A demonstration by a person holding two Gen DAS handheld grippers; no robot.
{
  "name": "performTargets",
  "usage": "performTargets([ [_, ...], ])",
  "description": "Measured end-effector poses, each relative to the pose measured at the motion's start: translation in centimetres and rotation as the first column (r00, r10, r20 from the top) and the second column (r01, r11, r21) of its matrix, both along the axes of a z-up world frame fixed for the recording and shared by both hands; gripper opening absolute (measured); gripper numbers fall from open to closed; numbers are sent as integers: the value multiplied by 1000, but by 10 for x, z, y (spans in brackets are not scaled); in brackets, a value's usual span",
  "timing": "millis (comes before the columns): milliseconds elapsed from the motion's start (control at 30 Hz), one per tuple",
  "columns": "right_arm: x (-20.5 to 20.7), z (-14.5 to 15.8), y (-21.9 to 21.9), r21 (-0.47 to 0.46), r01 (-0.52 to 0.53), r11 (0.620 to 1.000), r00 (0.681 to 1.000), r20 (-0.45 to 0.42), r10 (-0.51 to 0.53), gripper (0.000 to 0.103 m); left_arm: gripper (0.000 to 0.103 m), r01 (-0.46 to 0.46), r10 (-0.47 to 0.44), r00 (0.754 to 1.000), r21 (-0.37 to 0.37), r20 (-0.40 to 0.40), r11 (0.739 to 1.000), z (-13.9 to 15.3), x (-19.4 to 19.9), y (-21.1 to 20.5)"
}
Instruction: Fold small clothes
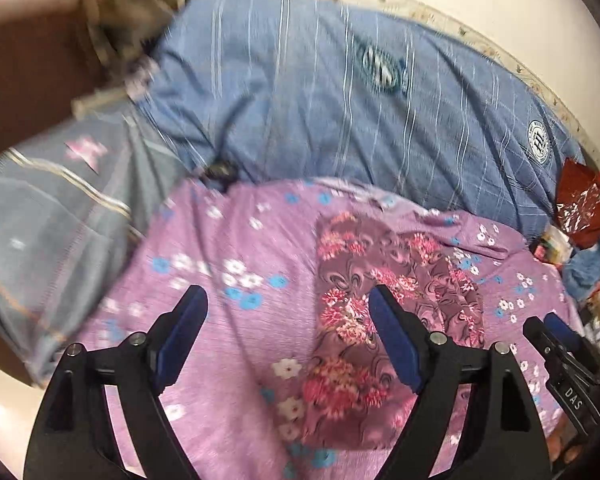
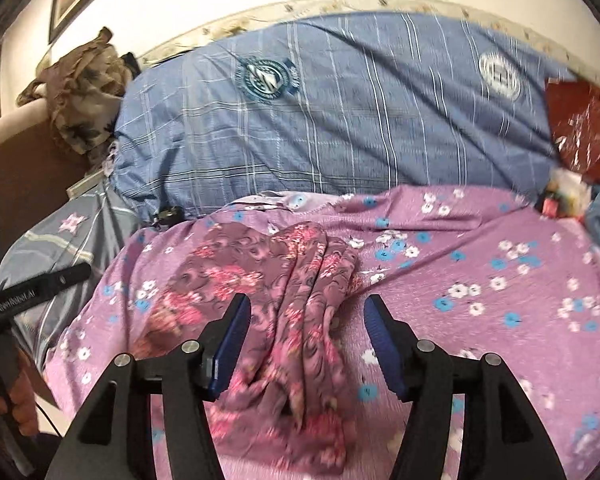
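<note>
A small maroon garment with pink flowers lies bunched on a purple flowered sheet. It also shows in the right wrist view, creased lengthwise. My left gripper is open and empty, hovering over the sheet with its right finger over the garment's left part. My right gripper is open and empty, its fingers straddling the garment from above. The right gripper shows at the far right of the left wrist view. The left gripper shows at the left edge of the right wrist view.
A blue striped pillow lies behind the sheet, also in the right wrist view. A grey striped cloth lies to the left. A red foil packet and clutter sit at the right. Brown patterned cloth is heaped at the back left.
</note>
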State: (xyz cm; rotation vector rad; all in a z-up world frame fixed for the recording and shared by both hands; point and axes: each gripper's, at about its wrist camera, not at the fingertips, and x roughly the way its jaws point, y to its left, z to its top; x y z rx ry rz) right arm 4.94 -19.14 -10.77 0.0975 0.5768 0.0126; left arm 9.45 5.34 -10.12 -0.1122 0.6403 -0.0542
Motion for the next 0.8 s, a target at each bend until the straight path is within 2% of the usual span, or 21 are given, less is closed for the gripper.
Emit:
performTargets([
  [167,-28,38,13,-14,-25,1000,998,65,25,61,86,-24,14,994,88,109,996,41,-42,-8],
  [300,-52,62,17,-11,-24,1000,994,105,25,63,87,-57,25,980,157,197,986,70,-78,-12],
  [533,-84,89,25,-11,-29,1000,991,132,31,65,97,-84,33,956,164,291,983,100,-122,-15],
  [567,-87,91,26,-13,-28,1000,991,133,30,65,102,-87,34,953,165,302,982,102,-127,-17],
  [667,-94,95,30,-40,-14,999,992,125,19,66,103,-87,25,942,172,334,981,108,-139,-21],
  [800,-98,97,36,-75,6,997,994,108,2,66,103,-62,1,946,178,325,982,109,-144,-26],
])
